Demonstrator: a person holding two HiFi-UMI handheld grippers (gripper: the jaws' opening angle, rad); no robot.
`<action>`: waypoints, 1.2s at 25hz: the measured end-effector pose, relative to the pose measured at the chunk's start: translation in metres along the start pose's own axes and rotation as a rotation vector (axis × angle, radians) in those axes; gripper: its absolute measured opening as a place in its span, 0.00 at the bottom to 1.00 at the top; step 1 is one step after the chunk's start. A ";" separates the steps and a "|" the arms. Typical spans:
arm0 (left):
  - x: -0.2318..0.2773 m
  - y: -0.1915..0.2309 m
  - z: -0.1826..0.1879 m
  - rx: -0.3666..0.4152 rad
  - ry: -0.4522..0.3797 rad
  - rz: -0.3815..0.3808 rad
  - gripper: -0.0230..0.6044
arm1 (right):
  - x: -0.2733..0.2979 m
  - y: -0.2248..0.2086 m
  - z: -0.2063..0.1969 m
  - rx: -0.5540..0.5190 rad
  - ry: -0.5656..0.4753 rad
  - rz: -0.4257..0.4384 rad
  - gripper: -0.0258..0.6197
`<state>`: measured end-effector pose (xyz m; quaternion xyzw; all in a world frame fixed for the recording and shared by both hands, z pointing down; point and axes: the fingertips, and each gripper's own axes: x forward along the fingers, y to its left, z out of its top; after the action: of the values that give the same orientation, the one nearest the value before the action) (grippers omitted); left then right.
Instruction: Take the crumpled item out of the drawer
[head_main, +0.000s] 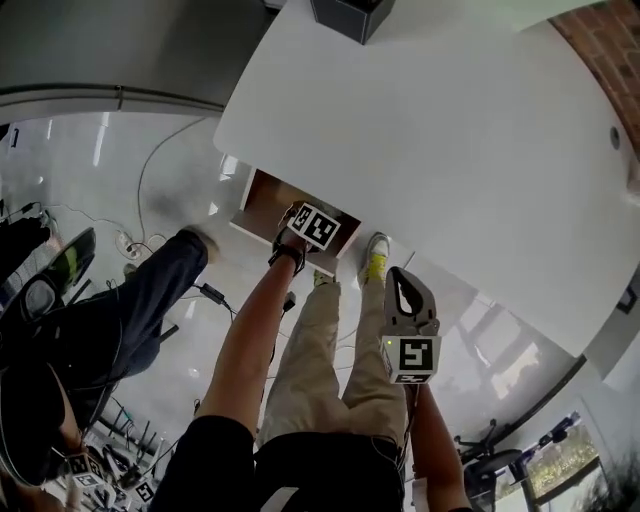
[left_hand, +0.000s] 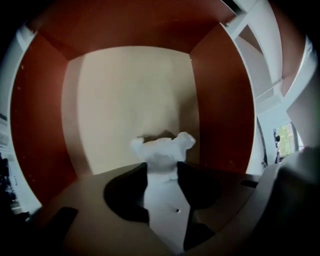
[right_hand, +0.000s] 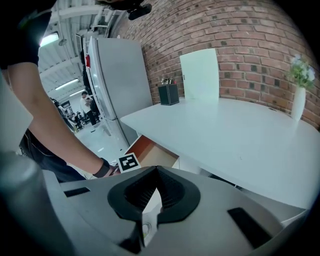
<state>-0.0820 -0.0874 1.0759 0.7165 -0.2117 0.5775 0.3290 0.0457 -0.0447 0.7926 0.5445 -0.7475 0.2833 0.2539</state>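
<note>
A crumpled white paper ball (left_hand: 162, 149) lies on the beige floor of the open drawer (left_hand: 225, 100), which has red-brown walls. My left gripper (left_hand: 161, 167) reaches into the drawer, and its dark pads pinch the lower part of the ball from both sides. In the head view the drawer (head_main: 262, 196) sticks out from under the white table (head_main: 430, 150), and the left gripper's marker cube (head_main: 318, 226) sits over its opening, hiding the ball. My right gripper (head_main: 405, 283) hangs shut and empty in front of the table edge, away from the drawer (right_hand: 150, 152); its tips (right_hand: 156, 171) meet.
A dark pen holder (right_hand: 169, 93) and a white vase of flowers (right_hand: 299, 95) stand on the table. A grey fridge (right_hand: 117, 85) and a brick wall lie behind. Another person (head_main: 120, 310) sits at the left, with cables (head_main: 140, 240) on the glossy floor.
</note>
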 end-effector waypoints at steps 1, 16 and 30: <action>-0.001 -0.001 0.002 0.018 -0.016 0.027 0.32 | -0.002 0.003 0.000 -0.006 0.003 0.010 0.08; -0.250 -0.053 0.017 -0.073 -0.533 0.106 0.26 | -0.101 0.006 0.130 -0.098 -0.123 0.052 0.08; -0.615 -0.118 0.138 0.148 -1.119 0.350 0.26 | -0.245 -0.032 0.304 -0.126 -0.452 -0.017 0.08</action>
<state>-0.0562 -0.1517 0.4380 0.8878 -0.4272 0.1705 0.0165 0.1234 -0.1013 0.4122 0.5835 -0.7969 0.1048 0.1157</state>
